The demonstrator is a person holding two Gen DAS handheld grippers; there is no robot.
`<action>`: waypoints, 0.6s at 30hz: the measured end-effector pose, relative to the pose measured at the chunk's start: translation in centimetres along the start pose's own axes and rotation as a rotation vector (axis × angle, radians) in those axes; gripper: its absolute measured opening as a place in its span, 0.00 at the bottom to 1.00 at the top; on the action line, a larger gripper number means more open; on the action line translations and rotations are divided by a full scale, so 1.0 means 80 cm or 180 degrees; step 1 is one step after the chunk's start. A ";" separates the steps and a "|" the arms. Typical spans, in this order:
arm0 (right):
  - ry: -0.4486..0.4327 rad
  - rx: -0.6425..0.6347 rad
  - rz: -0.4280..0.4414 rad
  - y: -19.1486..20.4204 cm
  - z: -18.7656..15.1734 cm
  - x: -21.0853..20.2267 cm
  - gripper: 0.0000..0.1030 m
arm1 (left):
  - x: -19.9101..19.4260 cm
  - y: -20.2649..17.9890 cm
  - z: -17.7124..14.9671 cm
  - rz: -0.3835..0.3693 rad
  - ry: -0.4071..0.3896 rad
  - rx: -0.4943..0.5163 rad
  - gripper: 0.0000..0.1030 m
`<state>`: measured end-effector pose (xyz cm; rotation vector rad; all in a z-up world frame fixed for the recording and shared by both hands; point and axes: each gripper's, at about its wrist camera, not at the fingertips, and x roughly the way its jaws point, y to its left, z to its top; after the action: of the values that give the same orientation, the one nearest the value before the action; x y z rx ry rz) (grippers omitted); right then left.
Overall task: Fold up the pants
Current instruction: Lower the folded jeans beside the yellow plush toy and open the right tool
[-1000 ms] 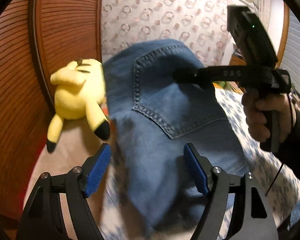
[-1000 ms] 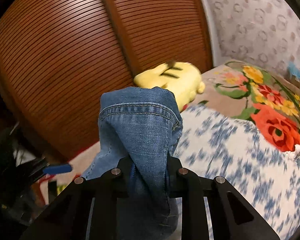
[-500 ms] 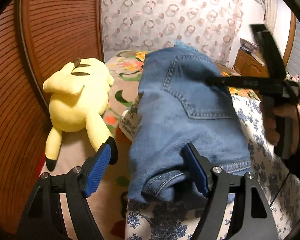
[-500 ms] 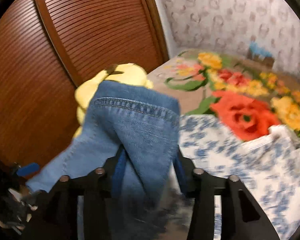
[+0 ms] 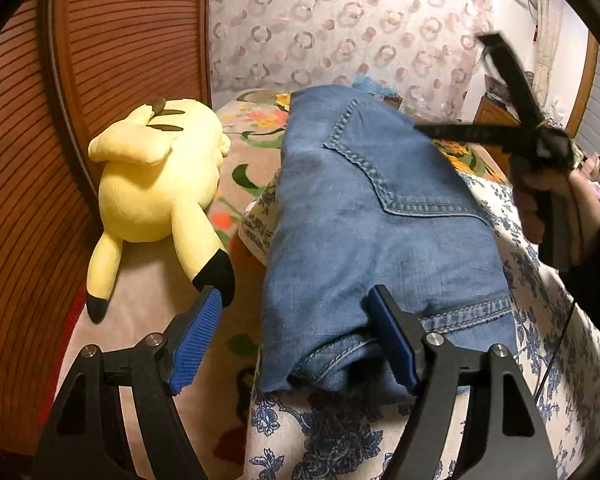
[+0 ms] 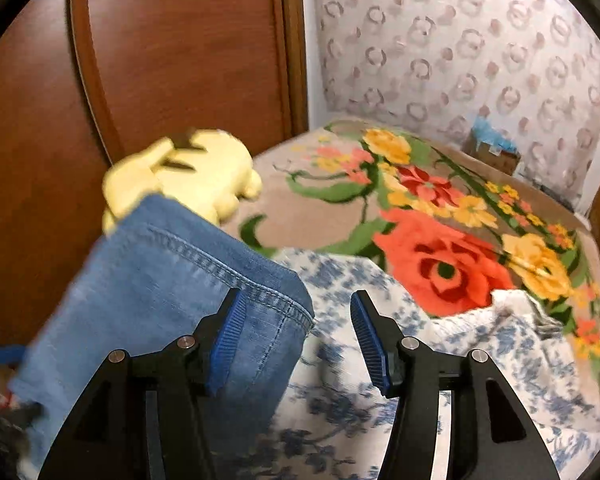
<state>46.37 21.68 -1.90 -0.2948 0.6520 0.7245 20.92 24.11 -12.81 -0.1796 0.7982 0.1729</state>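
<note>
Pants (image 5: pixel 380 224) lie folded on the blue-flowered sheet (image 5: pixel 556 360), long axis running near to far. Left gripper (image 5: pixel 300 340), nearer, stands wide, 1 pad touching the near hem. Right gripper (image 6: pixel 296 336) is opening, the corner just beside its left pad, unpinched.

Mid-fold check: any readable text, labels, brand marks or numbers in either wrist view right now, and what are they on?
No text can be read in either view.
jeans: only stitching and a back pocket show, no label or tag.
right gripper: seen from the left wrist view it is motion-blurred; any marking on its body is unreadable.
yellow plush toy: no tag shows.
Wall covering and floral blanket: patterns only, no lettering.
</note>
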 end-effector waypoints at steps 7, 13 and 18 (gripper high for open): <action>0.0058 0.0172 -0.0083 -0.005 -0.008 0.000 0.55 | -0.023 -0.007 0.007 0.0078 -0.0143 0.0028 0.74; -0.0198 0.0197 0.0067 -0.001 -0.023 -0.100 0.55 | -0.064 -0.023 0.012 0.0056 -0.0372 0.0119 0.74; -0.0421 0.0213 0.0123 -0.010 -0.074 -0.175 0.55 | -0.096 -0.052 0.010 -0.0017 -0.0507 0.0241 0.76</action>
<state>36.36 11.13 2.55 -0.1716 0.5564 0.7511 17.11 19.55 -6.29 -0.0951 0.6444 0.1500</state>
